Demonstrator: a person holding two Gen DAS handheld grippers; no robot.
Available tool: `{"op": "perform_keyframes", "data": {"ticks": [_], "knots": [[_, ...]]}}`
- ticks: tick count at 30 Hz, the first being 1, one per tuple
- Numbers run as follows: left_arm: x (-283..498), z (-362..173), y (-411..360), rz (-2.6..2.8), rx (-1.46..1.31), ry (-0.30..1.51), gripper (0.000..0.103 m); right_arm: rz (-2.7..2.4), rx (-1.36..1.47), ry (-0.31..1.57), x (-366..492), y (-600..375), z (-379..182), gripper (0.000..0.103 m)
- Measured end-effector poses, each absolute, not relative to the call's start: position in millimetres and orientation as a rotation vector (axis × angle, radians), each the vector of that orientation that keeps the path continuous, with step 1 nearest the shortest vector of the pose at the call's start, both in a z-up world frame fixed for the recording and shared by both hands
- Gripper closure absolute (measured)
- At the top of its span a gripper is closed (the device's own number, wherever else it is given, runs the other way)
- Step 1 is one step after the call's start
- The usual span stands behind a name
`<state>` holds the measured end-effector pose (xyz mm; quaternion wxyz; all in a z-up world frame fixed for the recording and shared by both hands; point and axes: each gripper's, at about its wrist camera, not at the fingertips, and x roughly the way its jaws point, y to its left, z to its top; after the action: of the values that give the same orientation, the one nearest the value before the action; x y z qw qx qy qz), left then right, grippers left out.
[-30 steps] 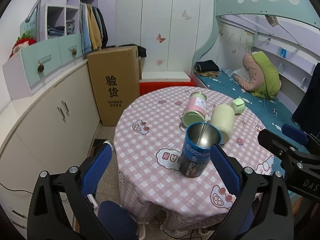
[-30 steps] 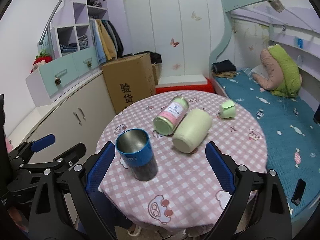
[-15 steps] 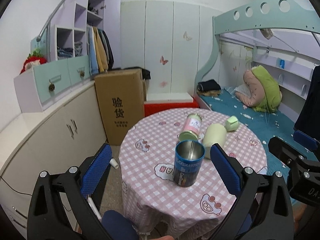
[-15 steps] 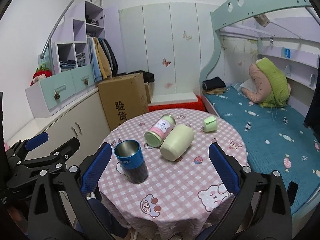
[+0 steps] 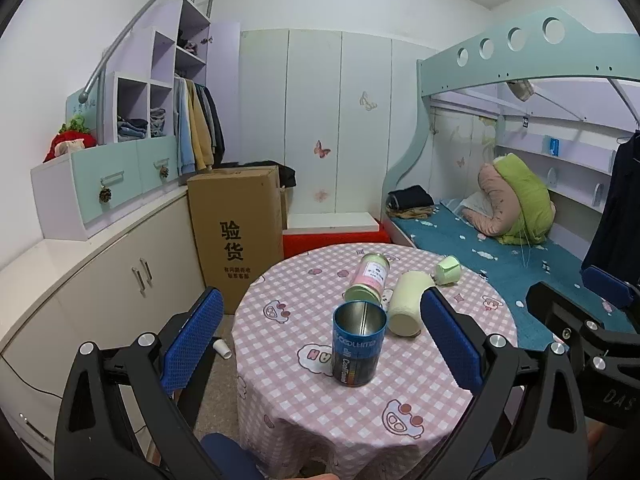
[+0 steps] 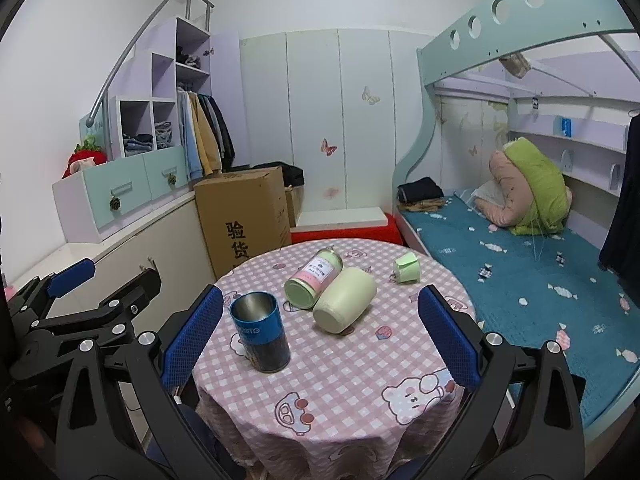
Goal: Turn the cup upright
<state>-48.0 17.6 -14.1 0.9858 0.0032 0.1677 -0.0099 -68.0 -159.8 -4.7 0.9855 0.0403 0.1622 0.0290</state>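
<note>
The blue metal cup with the steel lining (image 5: 359, 345) stands upright on the round table with the pink checked cloth (image 5: 420, 408), mouth up, so the flip itself looks done; what remains, by my judgement, is only to draw away. In the left wrist view the cup sits between the left gripper (image 5: 320, 340) fingers but far beyond their tips, touching neither pad. From the right gripper (image 6: 320, 338) the cup (image 6: 260, 337) lies just inside its left finger and ahead of it. Both grippers are spread wide and hold nothing.

Past the cup, further ahead of the fingertips, three things lie on their sides: a pink-labelled jar with a pale green lid (image 5: 367, 282), a cream cylindrical tumbler (image 5: 407, 304) touching it, and a small mint-green cup (image 5: 448, 270) apart towards the bed.

Against a second ago, both grippers have backed off and risen: the table looks smaller, more floor and wardrobe show, and the cup has not shifted on the cloth.
</note>
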Motion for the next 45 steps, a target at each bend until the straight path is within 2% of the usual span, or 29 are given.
{"op": "perform_keyframes", "data": {"ticks": [45], "knots": [[-42.3, -20.4, 17.1, 0.0, 0.017, 0.318, 0.008, 0.042, 0.064, 0.312, -63.0, -157.1, -7.2, 0.005]]}}
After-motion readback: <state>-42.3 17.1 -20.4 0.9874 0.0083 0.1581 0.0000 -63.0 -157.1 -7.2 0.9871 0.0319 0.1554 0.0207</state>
